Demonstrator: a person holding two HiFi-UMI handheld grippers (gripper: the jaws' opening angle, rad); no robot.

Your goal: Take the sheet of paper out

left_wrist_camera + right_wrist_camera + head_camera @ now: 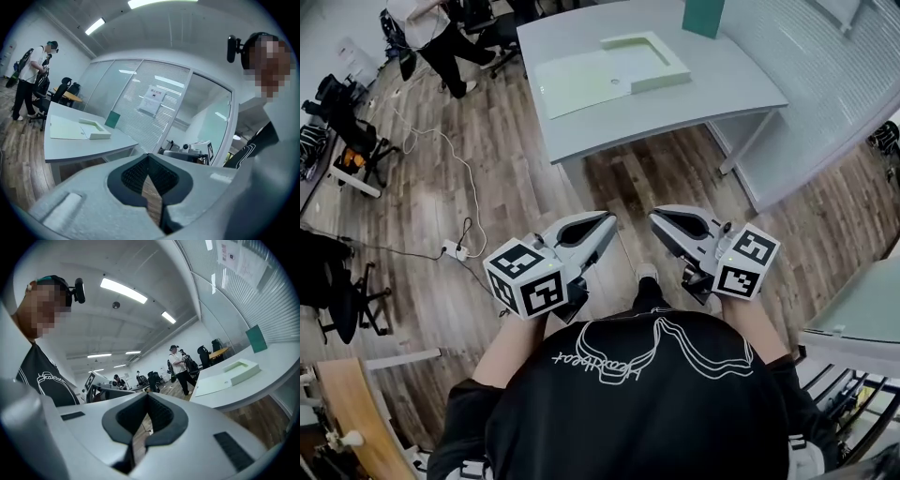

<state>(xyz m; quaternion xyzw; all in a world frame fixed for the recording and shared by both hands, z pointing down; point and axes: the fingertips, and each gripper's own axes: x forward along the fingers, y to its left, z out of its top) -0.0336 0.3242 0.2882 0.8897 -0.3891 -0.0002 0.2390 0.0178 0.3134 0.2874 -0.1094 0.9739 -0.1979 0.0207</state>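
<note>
The left claw [602, 225] and the right claw [661, 217] are held side by side in front of the person's chest, tips pointing toward the worktop [694, 103] and well apart from it. In the left gripper view the left claw [149, 157] is clenched, tips together, with nothing between them. In the right gripper view the right claw [146, 397] is likewise clenched and empty.

A pale flat sheet [577, 80] lies on the worktop, touching a shallow open box [647, 61]. Whether this sheet is loose paper or the box's flap cannot be told. A teal panel [703, 17] stands at the far edge. Wooden floor [487, 187] lies below the claws.
</note>
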